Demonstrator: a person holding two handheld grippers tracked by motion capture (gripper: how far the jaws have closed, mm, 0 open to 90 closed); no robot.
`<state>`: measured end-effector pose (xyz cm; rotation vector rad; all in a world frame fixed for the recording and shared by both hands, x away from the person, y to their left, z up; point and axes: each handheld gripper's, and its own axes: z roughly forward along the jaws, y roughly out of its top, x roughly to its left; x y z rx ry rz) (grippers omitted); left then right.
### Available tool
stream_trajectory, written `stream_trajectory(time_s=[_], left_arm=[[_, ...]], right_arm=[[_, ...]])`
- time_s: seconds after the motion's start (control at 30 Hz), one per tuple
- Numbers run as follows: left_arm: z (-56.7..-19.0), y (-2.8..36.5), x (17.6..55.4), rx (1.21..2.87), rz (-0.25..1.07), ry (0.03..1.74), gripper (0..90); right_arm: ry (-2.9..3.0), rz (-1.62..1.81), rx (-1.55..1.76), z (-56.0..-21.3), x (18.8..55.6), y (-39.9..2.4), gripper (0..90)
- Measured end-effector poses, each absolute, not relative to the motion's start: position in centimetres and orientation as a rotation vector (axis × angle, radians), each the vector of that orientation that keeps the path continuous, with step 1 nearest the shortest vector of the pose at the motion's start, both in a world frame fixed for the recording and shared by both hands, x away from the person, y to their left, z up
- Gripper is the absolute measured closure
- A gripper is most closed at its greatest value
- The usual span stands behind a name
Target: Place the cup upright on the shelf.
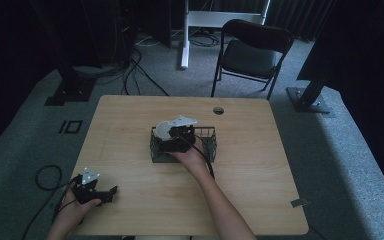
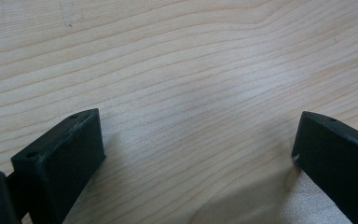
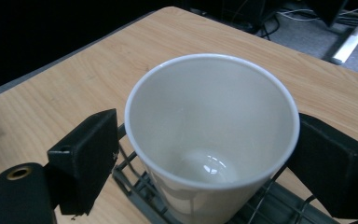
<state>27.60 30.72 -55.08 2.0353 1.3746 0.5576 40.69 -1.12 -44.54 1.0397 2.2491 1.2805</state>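
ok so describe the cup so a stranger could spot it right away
Find the wooden table, then the dark wire basket near its middle. The cup sits between the right gripper jaws at the basket's left end: plain white, empty, the one pale thing there.

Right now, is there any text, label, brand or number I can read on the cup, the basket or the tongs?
None readable.
White cup: plain, no print on the parts in view.
Wire basket: no tag in view.
Right tongs, left tongs: bare black, unmarked.
Table: wood grain, no writing.
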Motion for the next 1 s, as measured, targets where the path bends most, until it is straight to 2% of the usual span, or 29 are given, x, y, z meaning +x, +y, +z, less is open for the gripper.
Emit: stream_trajectory(time_s=[1.0], left_arm=[[-55.1,30.7,27.6,2.037,0.559,1.373,2.3]], right_arm=[[2.244,1.257,1.017,-44.5,38.7,-4.9,12.0]])
